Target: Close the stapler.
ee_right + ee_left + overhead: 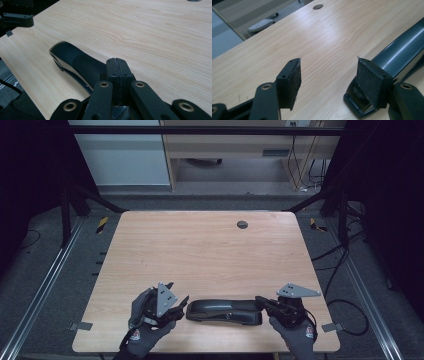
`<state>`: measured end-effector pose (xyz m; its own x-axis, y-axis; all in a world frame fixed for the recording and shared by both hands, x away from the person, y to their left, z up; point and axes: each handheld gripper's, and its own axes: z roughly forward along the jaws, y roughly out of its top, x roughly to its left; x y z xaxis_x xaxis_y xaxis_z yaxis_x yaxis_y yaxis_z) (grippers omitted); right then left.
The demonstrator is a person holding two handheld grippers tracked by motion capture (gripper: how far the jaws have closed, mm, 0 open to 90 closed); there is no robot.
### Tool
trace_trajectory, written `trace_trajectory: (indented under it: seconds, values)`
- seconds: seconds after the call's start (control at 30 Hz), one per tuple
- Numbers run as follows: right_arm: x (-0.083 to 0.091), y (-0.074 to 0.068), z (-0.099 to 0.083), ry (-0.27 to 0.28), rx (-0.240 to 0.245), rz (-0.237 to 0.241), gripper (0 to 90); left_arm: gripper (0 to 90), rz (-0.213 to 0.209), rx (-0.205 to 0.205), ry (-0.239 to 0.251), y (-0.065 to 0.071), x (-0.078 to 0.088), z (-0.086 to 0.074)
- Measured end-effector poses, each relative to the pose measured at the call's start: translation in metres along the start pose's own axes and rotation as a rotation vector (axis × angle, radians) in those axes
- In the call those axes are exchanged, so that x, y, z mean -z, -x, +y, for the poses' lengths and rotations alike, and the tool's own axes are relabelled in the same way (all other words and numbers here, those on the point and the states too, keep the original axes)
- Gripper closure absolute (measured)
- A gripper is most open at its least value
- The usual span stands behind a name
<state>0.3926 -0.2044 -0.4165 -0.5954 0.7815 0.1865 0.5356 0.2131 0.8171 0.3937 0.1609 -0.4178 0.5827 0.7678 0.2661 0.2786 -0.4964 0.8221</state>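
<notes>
Jaws of left gripper spread, beside long black plastic stapler (lower centre, on wooden table); right gripper pressed together, empty.

high view sits up above the near edge of the wooden table, looking forward and down, far enough back to take in the whole top plus the floor beyond. left gripper view rides low and close, facing across the boards toward the cable hole at the far edge. right gripper view is just as near, skimming the surface. all three share the black stapler and the tabletop around it.
</notes>
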Motion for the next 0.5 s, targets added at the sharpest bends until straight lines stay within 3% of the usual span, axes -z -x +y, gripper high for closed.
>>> trace_trajectory:
  seconds: [0.2,0.5]
  values:
    - [-0.002,-0.001,-0.002,-0.002,-0.008,0.009,90.0,36.3,0.039,0.065,-0.014,-0.021,0.004,-0.026]
    - [-0.009,-0.001,-0.011,-0.027,0.001,-0.036,90.0,36.8,0.087,0.150,-0.034,-0.039,0.009,-0.054]
